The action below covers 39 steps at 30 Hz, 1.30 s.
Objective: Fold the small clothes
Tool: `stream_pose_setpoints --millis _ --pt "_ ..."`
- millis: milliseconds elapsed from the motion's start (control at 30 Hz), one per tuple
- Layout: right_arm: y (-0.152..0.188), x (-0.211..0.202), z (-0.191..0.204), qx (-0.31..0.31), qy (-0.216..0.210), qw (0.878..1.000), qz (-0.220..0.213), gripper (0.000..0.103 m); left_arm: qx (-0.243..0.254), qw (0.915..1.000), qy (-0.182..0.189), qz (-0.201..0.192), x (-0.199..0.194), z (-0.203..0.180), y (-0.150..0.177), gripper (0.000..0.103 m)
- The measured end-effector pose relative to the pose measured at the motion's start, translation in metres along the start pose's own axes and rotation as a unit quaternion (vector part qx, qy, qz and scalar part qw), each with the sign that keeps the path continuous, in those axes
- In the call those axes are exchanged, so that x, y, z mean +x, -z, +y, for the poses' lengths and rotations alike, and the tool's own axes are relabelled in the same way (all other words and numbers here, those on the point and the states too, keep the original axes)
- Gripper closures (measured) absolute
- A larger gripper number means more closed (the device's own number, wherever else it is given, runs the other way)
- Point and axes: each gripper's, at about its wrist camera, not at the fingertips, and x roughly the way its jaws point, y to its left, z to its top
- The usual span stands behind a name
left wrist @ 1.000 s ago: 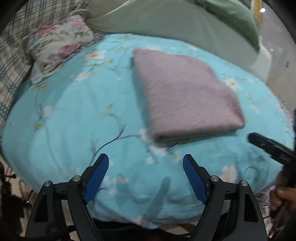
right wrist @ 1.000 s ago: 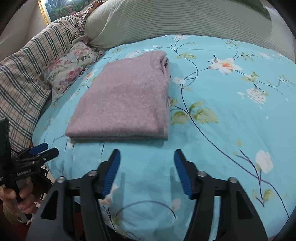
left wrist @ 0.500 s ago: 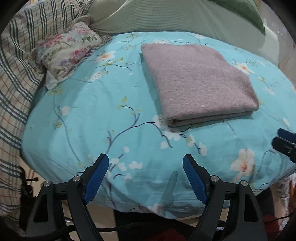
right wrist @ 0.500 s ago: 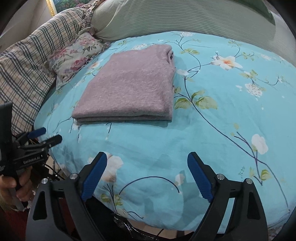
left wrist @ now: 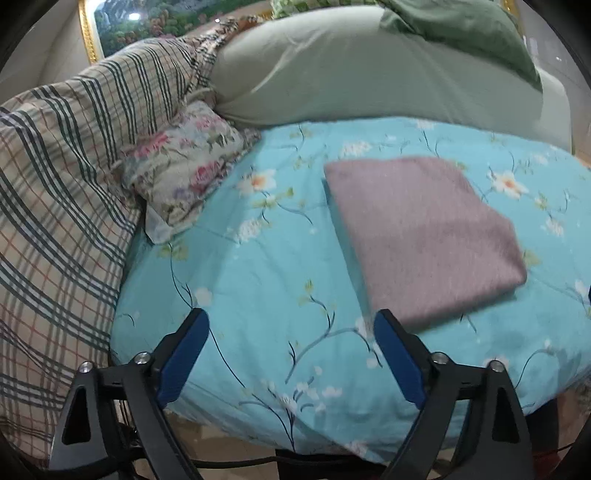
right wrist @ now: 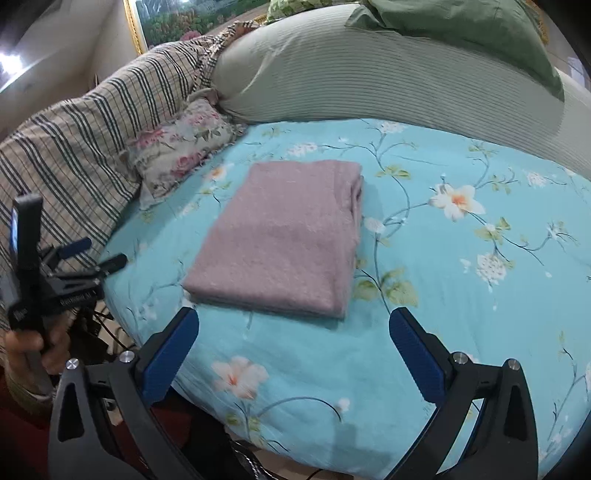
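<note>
Lying folded into a flat rectangle, the mauve cloth [right wrist: 284,236] rests on the turquoise flowered bedspread [right wrist: 461,295], its layered edges showing along the near side and the right side in the right wrist view. Seen from the left wrist, the same cloth [left wrist: 421,236] sits toward 2 o'clock from the middle of the picture, a little blurred.

Both claws hang above the near edge of the bed, apart from the cloth. On the right gripper [right wrist: 293,341] the blue-padded fingers stand wide apart with nothing between them; the cloth's near edge lies just beyond the fingertips, toward 12 o'clock. On the left gripper [left wrist: 291,341] the fingers are likewise spread and hold nothing, and the cloth's near corner shows just past its right fingertip, toward 1 o'clock.

From the right wrist the left gripper also shows at 9 o'clock, gripped by the person's hand [right wrist: 33,347], off the left edge of the bed.

A small flowered pillow [right wrist: 181,144] lies at 10 o'clock from the cloth, against a plaid blanket [right wrist: 85,136]. A long pale green bolster [right wrist: 369,77] runs across the far side of the bed at 12 o'clock, with a darker green pillow [right wrist: 465,33] on top of it.
</note>
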Motion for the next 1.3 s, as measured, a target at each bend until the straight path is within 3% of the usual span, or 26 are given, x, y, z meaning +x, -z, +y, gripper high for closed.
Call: stream_pose_setpoints --millis 333,500,1300 --pt "0.013 0.04 0.011 -0.004 0.0 0.999 0.05 0.0 0.026 0.9987 0.015 0.042 0.024 -0.018 0.016 0.007" --pt "0.012 0.048 0.012 -0.002 -0.002 0.998 0.059 0.0 0.022 0.9986 0.02 0.044 0.03 -0.018 0.017 0.007" --pt "-0.013 0.066 0.016 -0.018 0.001 0.998 0.058 0.0 0.005 0.9983 0.038 0.045 0.044 -0.016 -0.007 0.007"
